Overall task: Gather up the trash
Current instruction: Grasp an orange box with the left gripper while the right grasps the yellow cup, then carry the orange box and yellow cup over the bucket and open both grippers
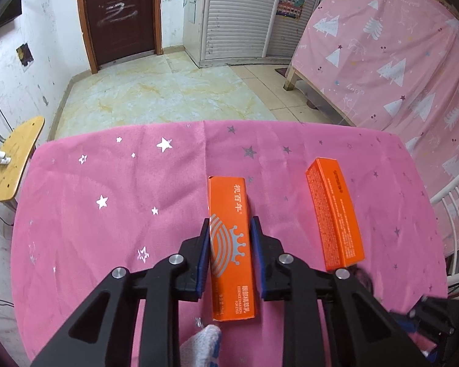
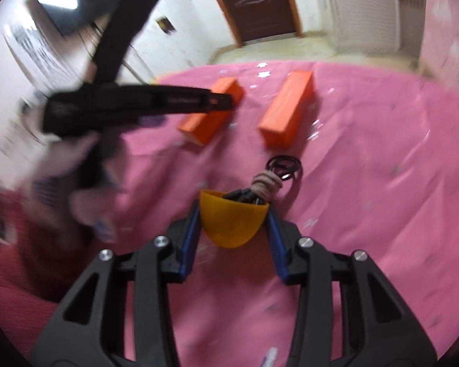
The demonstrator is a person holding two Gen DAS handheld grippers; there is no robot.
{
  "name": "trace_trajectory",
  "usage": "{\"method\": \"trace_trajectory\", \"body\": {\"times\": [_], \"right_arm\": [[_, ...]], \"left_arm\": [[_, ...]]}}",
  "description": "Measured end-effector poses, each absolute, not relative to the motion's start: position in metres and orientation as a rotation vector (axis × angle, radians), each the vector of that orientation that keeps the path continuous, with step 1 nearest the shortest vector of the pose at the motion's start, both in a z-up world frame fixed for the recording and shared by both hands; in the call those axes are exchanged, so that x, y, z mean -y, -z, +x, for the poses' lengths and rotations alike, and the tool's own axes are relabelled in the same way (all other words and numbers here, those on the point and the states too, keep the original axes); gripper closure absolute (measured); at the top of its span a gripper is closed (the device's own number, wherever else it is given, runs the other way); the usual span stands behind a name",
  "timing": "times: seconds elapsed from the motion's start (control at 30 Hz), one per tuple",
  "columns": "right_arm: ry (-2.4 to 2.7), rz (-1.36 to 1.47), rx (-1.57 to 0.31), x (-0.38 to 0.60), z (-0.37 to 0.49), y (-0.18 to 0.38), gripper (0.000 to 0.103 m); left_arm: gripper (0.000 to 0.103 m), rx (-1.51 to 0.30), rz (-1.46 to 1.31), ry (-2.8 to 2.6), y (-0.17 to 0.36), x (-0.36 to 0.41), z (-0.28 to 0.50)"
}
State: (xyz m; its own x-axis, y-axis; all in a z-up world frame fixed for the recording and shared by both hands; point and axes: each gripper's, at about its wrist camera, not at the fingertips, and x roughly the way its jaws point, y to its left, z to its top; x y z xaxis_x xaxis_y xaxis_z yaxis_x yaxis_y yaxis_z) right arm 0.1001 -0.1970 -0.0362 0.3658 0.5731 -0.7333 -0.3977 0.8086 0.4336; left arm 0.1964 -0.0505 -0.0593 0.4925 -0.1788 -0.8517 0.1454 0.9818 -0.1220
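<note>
The left gripper (image 1: 229,238) is squeezing one orange box (image 1: 231,250) on the pink cloth (image 1: 91,229). The right gripper (image 2: 233,214) is hugging a yellow bowl (image 2: 232,220) with cable inside. The other orange box (image 1: 333,217) is lying beside, so collecting is only starting.

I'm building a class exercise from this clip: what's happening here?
A person is clearing a table covered in pink starry cloth, holding tongs in each hand. The left tongs are clamped on an orange box lying flat; a second orange box lies beside it, untouched. The right tongs grip a small yellow bowl with a coiled black cable in it.
</note>
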Motion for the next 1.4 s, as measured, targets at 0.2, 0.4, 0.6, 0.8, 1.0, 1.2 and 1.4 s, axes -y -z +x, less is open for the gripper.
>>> {"method": "trace_trajectory", "body": {"times": [0.2,0.4,0.6,0.8,1.0,1.2,1.4], "right_arm": [[-0.772,0.484,-1.023,0.231,0.102,0.043,0.064],[-0.700,0.468,-0.975,0.256,0.101,0.038,0.064],[-0.606,0.355,-0.930,0.271,0.094,0.024,0.064],[-0.526,0.310,-0.880,0.295,0.092,0.017,0.064],[-0.493,0.337,-0.848,0.321,0.083,0.019,0.064],[-0.467,0.376,-0.807,0.347,0.077,0.018,0.064],[-0.434,0.421,-0.766,0.379,0.067,0.019,0.064]], "left_arm": [[0.086,-1.035,-0.044,0.185,0.056,0.051,0.184],[0.086,-0.999,-0.044,0.194,0.042,0.057,0.163],[0.087,-0.951,-0.031,0.220,0.021,0.071,0.145],[0.086,-0.916,-0.004,0.251,0.004,0.091,0.132],[0.086,-0.898,0.030,0.281,-0.006,0.113,0.122],[0.086,-0.892,0.069,0.305,-0.011,0.143,0.114],[0.086,-0.887,0.117,0.331,-0.015,0.174,0.106]]}}
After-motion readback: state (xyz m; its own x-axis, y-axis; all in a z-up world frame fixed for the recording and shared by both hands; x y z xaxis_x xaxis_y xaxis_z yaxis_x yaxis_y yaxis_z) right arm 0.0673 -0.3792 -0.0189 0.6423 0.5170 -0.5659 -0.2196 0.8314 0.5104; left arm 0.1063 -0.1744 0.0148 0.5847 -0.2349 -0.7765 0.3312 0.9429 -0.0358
